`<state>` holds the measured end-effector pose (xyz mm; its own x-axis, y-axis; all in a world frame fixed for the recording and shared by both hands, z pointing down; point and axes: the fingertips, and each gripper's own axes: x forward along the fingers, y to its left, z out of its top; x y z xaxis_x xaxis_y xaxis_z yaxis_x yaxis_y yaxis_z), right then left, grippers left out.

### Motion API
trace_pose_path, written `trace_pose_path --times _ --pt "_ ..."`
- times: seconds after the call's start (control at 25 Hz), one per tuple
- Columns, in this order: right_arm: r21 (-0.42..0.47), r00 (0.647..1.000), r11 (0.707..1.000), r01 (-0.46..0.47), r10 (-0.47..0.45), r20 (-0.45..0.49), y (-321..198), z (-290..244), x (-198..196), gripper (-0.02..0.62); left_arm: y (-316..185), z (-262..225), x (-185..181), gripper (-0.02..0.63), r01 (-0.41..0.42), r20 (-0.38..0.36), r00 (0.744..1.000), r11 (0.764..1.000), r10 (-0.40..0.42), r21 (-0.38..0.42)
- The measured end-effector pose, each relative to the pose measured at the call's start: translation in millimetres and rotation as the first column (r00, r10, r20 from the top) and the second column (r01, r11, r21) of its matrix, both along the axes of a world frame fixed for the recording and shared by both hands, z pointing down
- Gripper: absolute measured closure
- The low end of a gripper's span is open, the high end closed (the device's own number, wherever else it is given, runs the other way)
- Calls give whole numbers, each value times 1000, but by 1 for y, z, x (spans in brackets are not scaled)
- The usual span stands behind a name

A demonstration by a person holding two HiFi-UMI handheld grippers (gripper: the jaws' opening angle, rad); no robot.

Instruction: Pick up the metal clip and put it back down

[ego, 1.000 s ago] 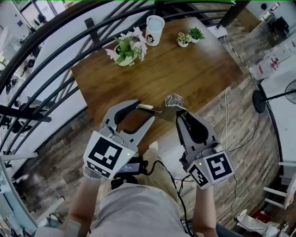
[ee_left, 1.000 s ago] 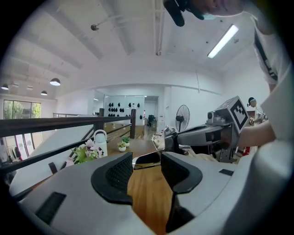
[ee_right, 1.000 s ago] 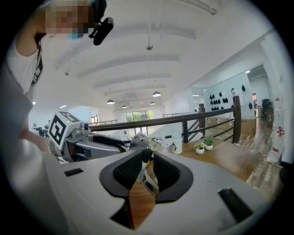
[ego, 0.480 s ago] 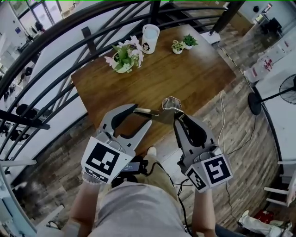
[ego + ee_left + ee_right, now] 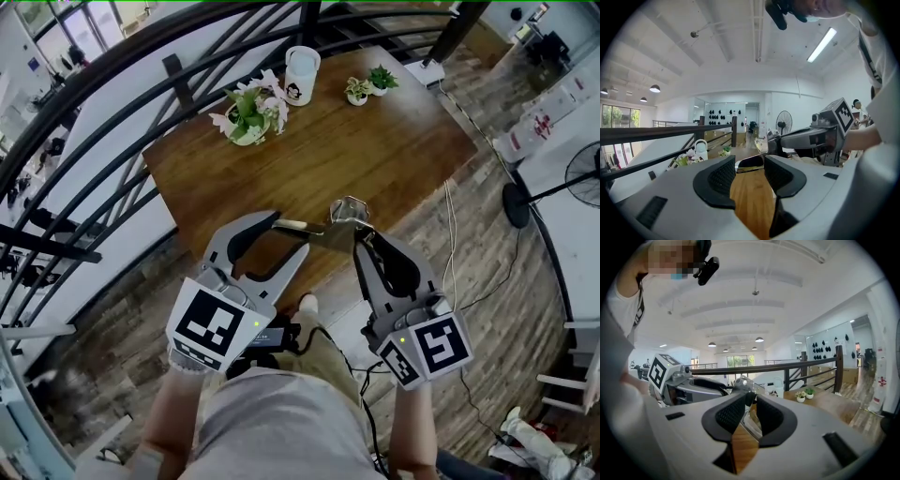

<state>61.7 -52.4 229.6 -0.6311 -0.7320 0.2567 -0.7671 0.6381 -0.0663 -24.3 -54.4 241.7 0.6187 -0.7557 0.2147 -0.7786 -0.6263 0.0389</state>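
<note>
Metal clip (image 5: 339,217) slightly higher than before, pinched by left gripper (image 5: 292,232) and right gripper (image 5: 364,232); plants (image 5: 251,105) in pots (image 5: 247,140)

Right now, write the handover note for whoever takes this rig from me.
Left hand-held gripper: shut on one end of the shiny metal clip.
Right hand-held gripper: shut on the clip's other end.
Clip: held between the two, apparently clear of the brown wooden table, above its near edge.
Done: the pick-up.
Left: lower the clip onto the table, open both sets of jaws, draw back.
</note>
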Motion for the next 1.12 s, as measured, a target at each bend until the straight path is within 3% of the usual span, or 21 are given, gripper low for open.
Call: trace_pose_path --times 0.4,0.72,1.12 --pt "-20 1000 1000 5 -5 -3 -8 9 3 514 -6 14 3 407 19 -8 1000 999 -19 -31" --pt "-68 1000 997 22 -22 1 -25 30 7 518 -21 35 5 407 52 -48 997 993 -57 -104" --pt "-135 998 989 54 -56 -6 -45 60 18 520 -39 67 16 407 66 -5 998 985 -68 -162"
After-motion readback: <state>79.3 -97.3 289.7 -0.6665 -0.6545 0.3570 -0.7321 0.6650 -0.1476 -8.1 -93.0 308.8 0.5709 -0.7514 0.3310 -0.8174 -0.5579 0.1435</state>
